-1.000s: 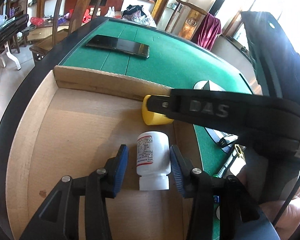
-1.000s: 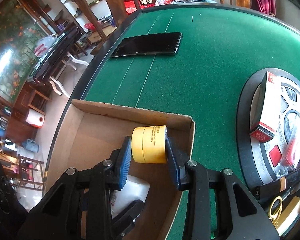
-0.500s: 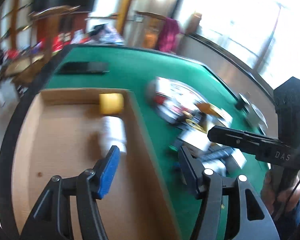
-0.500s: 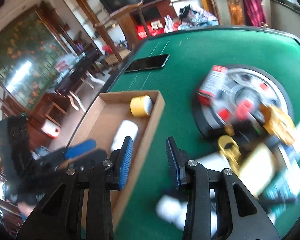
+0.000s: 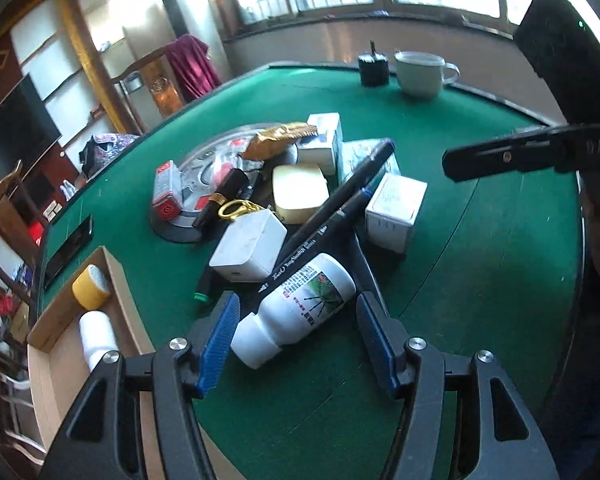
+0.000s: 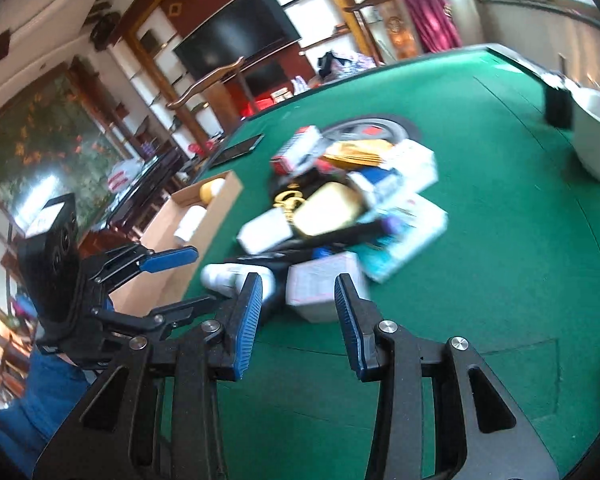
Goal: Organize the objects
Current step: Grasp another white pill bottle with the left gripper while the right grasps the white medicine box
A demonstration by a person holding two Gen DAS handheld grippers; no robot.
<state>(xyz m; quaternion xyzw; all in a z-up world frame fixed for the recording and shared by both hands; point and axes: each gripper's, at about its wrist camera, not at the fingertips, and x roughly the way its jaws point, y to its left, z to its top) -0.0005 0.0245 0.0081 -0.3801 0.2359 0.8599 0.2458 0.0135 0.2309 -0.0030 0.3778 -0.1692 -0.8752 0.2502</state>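
My left gripper (image 5: 296, 340) is open over the green table (image 5: 480, 280). A white bottle with a printed label (image 5: 300, 304) lies on its side between the fingertips, untouched by the pads. In the blurred right wrist view my right gripper (image 6: 298, 312) is open and empty, just short of a white carton (image 6: 324, 284). The cardboard box (image 5: 128, 292) at the left holds a yellow tape roll (image 5: 90, 286) and a plain white bottle (image 5: 98, 336). One of the right gripper's fingers (image 5: 500, 158) shows at the right edge of the left wrist view.
A pile lies beyond the bottle: white adapter (image 5: 252, 244), black pens (image 5: 340, 208), cream case (image 5: 300, 192), gold scissors (image 5: 236, 208), red card box (image 5: 166, 196), small cartons. A white cup (image 5: 420, 72) stands far back. A phone (image 5: 68, 246) lies near the box.
Both grippers let go inside the cardboard box, the left of the plain bottle, the right of the tape roll, then swung right to the pile. The left jaws stand wider.
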